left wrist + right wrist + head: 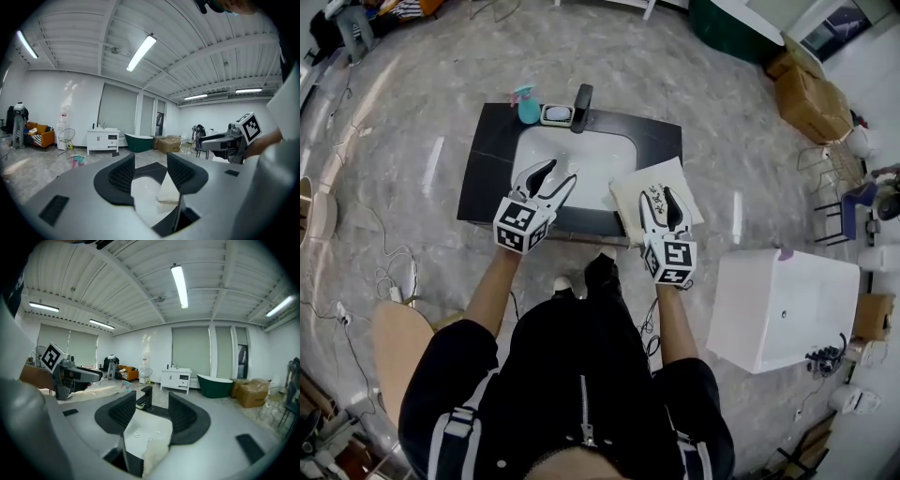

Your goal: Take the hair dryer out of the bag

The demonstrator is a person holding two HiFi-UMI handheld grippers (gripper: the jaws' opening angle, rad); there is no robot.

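A cream cloth bag with black print lies on the right part of the black countertop, beside the white basin. No hair dryer shows in any view. My right gripper hovers over the bag, open, nothing between its pads; the right gripper view shows the bag's edge just below the right gripper. My left gripper stands open over the basin's front edge, empty. In the left gripper view the left gripper faces the bag.
A black faucet, a soap dish and a teal bottle stand at the counter's back edge. A white cabinet stands on the floor to the right. Cardboard boxes sit further back. Cables lie on the floor at the left.
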